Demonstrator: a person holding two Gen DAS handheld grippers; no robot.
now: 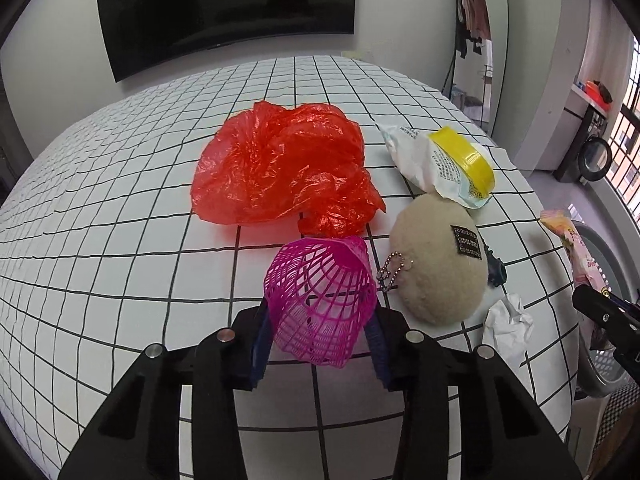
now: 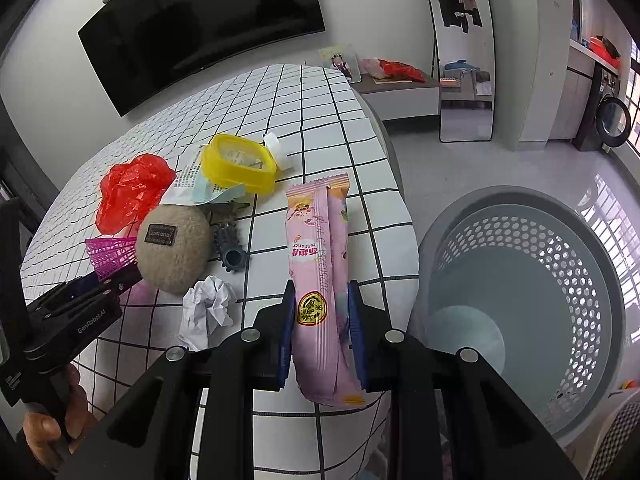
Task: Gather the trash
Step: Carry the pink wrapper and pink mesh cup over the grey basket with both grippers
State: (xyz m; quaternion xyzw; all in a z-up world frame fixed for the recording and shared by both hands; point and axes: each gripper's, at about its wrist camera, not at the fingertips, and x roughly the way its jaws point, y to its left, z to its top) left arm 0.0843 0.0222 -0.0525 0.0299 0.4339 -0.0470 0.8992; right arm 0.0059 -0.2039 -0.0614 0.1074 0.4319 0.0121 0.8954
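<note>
Grid-cloth table [image 1: 120,240] bears red bag [image 1: 280,168], plush [image 1: 436,264], probably tissue [image 1: 506,320].

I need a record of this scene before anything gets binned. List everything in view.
red plastic bag: 1, red, mid table
pink mesh sleeve: 1, magenta, between left jaws
beige plush pouch: 1, beige, right of sleeve
yellow lid: 1, yellow, on white packet
white packet: 1, white, behind pouch
crumpled paper: 1, white, near table edge
spiky roller: 1, dark grey, beside pouch
pink snack wrapper: 1, pink, between right jaws
grey basket: 1, grey, floor beside table
checked table: 1, white, black grid
left gripper: shut on sleeve
right gripper: shut on wrapper
</note>
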